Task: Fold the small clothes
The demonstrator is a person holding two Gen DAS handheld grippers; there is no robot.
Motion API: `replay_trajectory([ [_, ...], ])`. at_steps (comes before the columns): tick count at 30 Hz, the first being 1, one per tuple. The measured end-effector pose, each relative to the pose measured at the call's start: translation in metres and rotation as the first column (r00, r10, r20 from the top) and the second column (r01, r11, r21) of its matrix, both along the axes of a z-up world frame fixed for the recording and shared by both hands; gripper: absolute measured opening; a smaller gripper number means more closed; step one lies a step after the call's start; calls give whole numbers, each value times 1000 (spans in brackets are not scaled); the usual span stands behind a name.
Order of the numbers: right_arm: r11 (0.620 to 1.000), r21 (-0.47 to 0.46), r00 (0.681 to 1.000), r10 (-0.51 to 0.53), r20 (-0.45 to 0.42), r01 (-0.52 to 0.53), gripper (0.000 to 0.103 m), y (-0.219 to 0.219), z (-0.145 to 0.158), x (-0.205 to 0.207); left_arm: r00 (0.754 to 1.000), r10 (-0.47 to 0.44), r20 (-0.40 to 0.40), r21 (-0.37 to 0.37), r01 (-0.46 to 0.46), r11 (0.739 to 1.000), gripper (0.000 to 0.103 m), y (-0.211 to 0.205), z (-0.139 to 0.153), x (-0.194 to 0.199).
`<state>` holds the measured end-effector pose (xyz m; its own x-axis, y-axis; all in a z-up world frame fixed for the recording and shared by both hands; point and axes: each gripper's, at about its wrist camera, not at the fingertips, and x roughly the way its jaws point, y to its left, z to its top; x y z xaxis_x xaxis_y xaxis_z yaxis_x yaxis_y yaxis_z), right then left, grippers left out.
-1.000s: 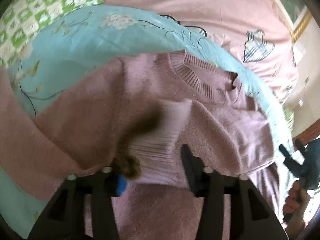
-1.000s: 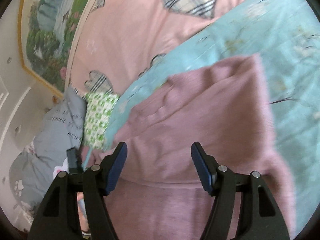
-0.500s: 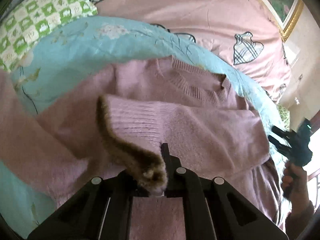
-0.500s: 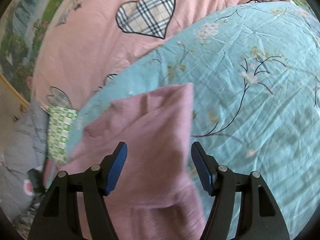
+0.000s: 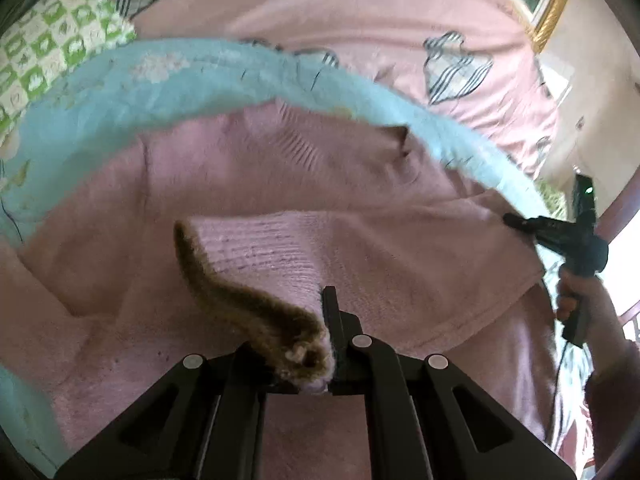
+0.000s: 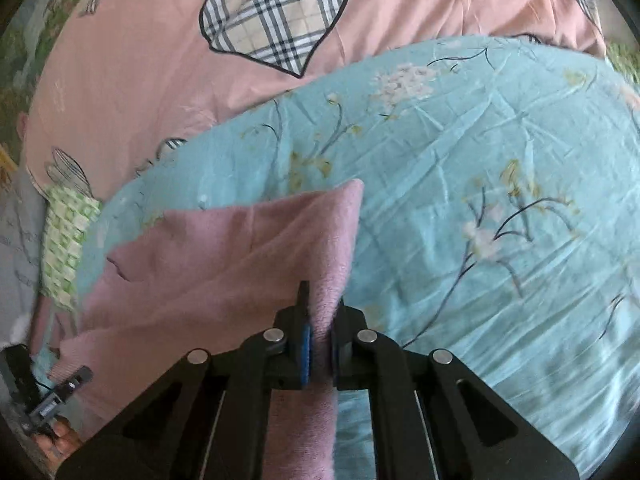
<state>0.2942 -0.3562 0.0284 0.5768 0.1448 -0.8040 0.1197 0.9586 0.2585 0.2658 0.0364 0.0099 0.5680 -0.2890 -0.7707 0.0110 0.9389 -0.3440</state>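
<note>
While its fingers are pinched together on the ribbed cuff (image 5: 280, 280) of a sleeve, the left gripper (image 5: 326, 344) holds that brown-edged cuff just above the body of the pink sweater (image 5: 400, 240), the sleeve laid across the chest. Past the cuff the sweater lies spread flat, its ribbed collar (image 5: 304, 140) at the far side near the edge of the light blue floral sheet (image 5: 120, 92). Beyond the sheet come a pink duvet with plaid hearts (image 5: 360, 12) and a green checked cloth (image 5: 52, 48). At the right edge of the left wrist view, the right gripper (image 5: 520, 222) touches the sweater's side. From its own camera, the right gripper (image 6: 318, 344) is closed tight on a folded edge of the sweater (image 6: 224, 264), with pink knit squeezed between its blue pads (image 6: 306, 344). Farther on, bare floral sheet (image 6: 480, 160) stretches to the duvet's large plaid heart (image 6: 276, 12).
</note>
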Motion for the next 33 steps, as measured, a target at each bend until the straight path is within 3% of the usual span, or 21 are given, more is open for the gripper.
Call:
replay_trajectory([
  [3, 1000, -18, 999, -1, -32, 0, 8, 2, -15, 1, 999, 12, -47, -16, -13, 1000, 7, 13, -17, 1],
  [6, 1000, -23, 999, -13, -35, 12, 10, 4, -27, -5, 999, 20, -48, -2, -20, 1000, 18, 23, -11, -7],
  [9, 997, -38, 998, -60, -21, 59, 25, 4, -17, -18, 998, 42, -45, 41, -40, 998, 20, 32, -5, -23],
  [11, 998, -13, 998, -56, 19, 56, 29, 9, -6, -31, 997, 63, -38, 36, -61, 997, 23, 42, 2, -37],
  [13, 999, 39, 998, -29, 60, 27, 41, 21, 5, -49, 994, 102, -30, 23, -101, 995, 28, 57, 9, -54],
  [15, 996, 84, 996, 13, 90, -21, 54, 37, 12, -68, 988, 153, -27, -8, -153, 988, 40, 77, 15, -70],
  [19, 977, 166, 988, 121, 95, -136, 54, 79, 9, -103, 964, 266, -21, -47, -267, 963, 45, 125, 24, -100],
  [23, 956, 202, 976, 202, 82, -215, 54, 114, 1, -126, 913, 406, -37, -54, -407, 912, 51, 186, 26, -123],
  [26, 942, 224, 968, 241, 65, -249, 54, 136, -6, -142, 850, 520, -78, -111, -526, 843, 51, 239, 19, -138],
  [32, 931, 248, 962, 271, 22, -268, 54, 162, -21, -147, 756, 638, -145, -183, -654, 734, 51, 318, -8, -137],
  [33, 929, 251, 961, 277, 13, -271, 54, 166, -22, -148, 750, 646, -142, -197, -661, 724, 51, 325, -9, -136],
])
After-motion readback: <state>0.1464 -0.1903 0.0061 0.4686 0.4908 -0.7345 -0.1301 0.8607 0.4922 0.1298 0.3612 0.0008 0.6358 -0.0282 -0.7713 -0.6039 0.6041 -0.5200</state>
